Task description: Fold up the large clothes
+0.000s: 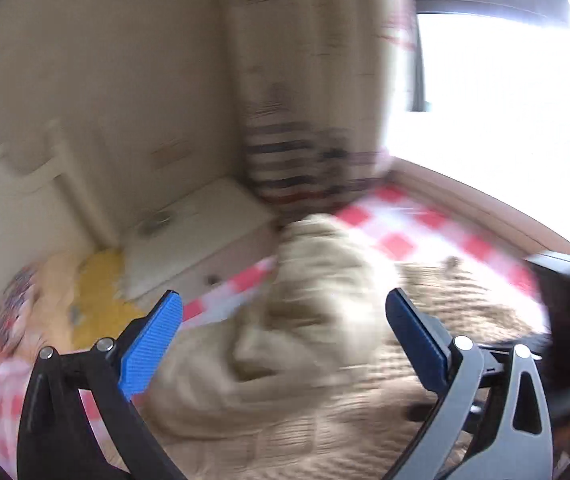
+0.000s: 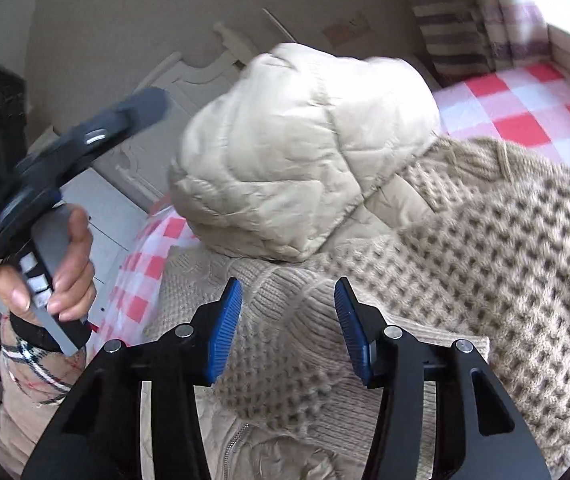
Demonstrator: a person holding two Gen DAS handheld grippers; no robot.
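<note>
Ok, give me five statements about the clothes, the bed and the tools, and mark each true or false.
1. The right tool is clamped shut on the knit sweater. False: its jaws stand apart, the ribbed cuff below them, nothing pinched.
2. A beige puffer hood lies on the sweater. True.
3. The bed sheet is plain blue. False: it is red and white checked.
4. The left tool is open with nothing between its pads. True.
5. A hand grips the left tool's handle. True.
</note>
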